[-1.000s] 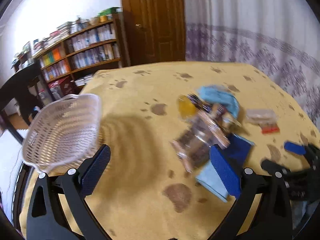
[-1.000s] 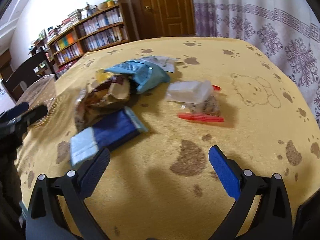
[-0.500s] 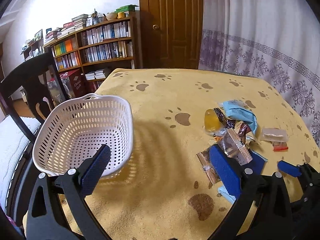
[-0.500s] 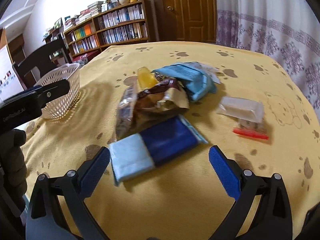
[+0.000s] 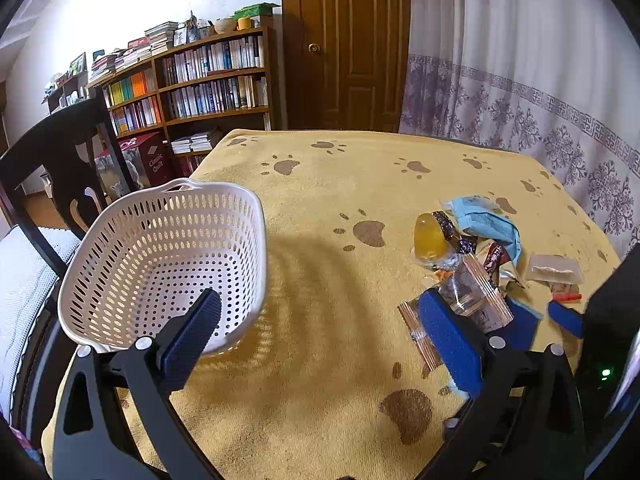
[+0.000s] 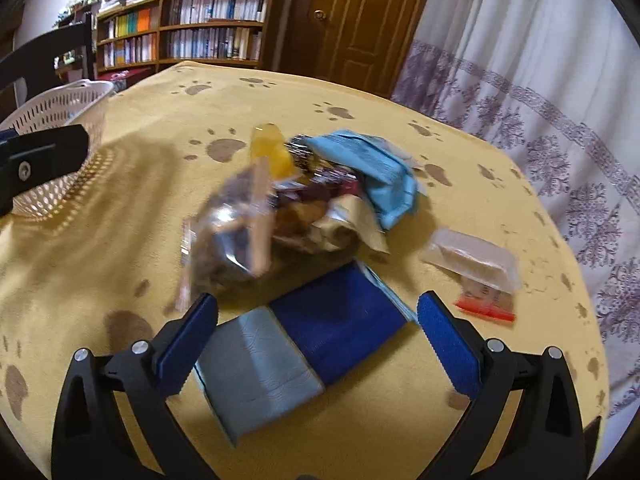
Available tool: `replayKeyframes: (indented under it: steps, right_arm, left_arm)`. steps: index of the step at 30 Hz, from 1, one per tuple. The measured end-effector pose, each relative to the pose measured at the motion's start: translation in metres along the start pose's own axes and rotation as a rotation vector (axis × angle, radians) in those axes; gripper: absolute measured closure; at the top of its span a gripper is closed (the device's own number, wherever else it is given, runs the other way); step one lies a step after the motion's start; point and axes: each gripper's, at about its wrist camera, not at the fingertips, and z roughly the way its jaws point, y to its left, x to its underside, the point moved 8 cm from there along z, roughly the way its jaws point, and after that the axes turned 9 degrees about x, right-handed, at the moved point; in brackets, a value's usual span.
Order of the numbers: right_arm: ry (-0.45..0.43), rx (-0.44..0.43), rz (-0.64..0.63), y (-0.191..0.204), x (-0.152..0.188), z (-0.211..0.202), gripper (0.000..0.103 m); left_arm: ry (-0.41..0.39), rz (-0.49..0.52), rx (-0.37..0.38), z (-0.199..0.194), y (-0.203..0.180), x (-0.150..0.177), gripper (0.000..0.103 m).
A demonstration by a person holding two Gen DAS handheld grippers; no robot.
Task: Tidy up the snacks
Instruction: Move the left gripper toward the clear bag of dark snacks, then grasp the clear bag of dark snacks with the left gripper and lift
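- Flat dark-blue and pale-grey snack packet (image 6: 304, 344) lies on the yellow paw-print bench (image 6: 360, 432), beside the heaped wrappers (image 6: 296, 200).
- Right gripper (image 6: 318, 340) spread above the packet.
- Left gripper (image 5: 320, 340) spread, empty, right of the white perforated plastic basket (image 5: 160, 256).

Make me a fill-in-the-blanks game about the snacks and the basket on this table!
1. The white basket has ____ snacks in it.
2. The right gripper is open over the ____ and grey packet.
3. The tablecloth has brown ____ prints.

Missing words: no; blue; paw

Left tool (image 5: 320, 340) and right tool (image 6: 318, 344) — black frames, blue ridged pads, silver screws
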Motion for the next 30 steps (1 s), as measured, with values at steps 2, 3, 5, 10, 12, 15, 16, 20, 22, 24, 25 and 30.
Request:
replayKeyframes:
  steps: [2, 3, 5, 10, 12, 15, 16, 20, 22, 24, 25, 30]
  right_arm:
    - [0.023, -0.005, 0.023, -0.016, 0.008, 0.004, 0.005]
    - [0.035, -0.018, 0.039, -0.024, 0.014, 0.004, 0.005]
    - [0.059, -0.05, 0.083, -0.044, 0.025, 0.006, 0.005]
    - [0.114, -0.14, 0.189, -0.082, 0.045, 0.017, 0.005]
    - [0.14, -0.192, 0.221, -0.088, 0.047, 0.023, 0.005]
    - [0.14, -0.215, 0.23, -0.087, 0.046, 0.025, 0.005]
    - [0.135, -0.217, 0.217, -0.085, 0.046, 0.025, 0.005]
    - [0.123, -0.223, 0.187, -0.077, 0.045, 0.022, 0.005]
    - [0.123, -0.225, 0.185, -0.076, 0.046, 0.021, 0.005]
    - [0.124, -0.229, 0.188, -0.077, 0.046, 0.021, 0.005]
    - [0.124, -0.23, 0.189, -0.077, 0.046, 0.021, 0.005]
    - [0.12, -0.238, 0.18, -0.074, 0.046, 0.019, 0.005]
  left_arm:
    - [0.002, 0.013, 0.003, 0.001, -0.004, 0.001, 0.002]
    - [0.005, 0.025, 0.008, 0.002, -0.007, 0.002, 0.002]
    - [0.011, 0.052, 0.018, 0.006, -0.013, 0.005, 0.002]
    - [0.046, 0.159, 0.086, 0.019, -0.041, 0.019, 0.002]
    - [0.068, 0.182, 0.121, 0.024, -0.051, 0.025, 0.002]
    - [0.07, 0.247, 0.14, 0.03, -0.064, 0.031, 0.002]
    - [0.07, 0.268, 0.153, 0.032, -0.069, 0.031, 0.002]
    - [0.103, 0.306, 0.19, 0.049, -0.079, 0.031, 0.002]
    - [0.124, 0.308, 0.223, 0.058, -0.085, 0.029, 0.002]
    - [0.131, 0.314, 0.253, 0.066, -0.09, 0.026, 0.004]
    - [0.137, 0.317, 0.266, 0.07, -0.092, 0.025, 0.007]
    - [0.198, 0.3, 0.327, 0.089, -0.1, 0.033, 0.037]
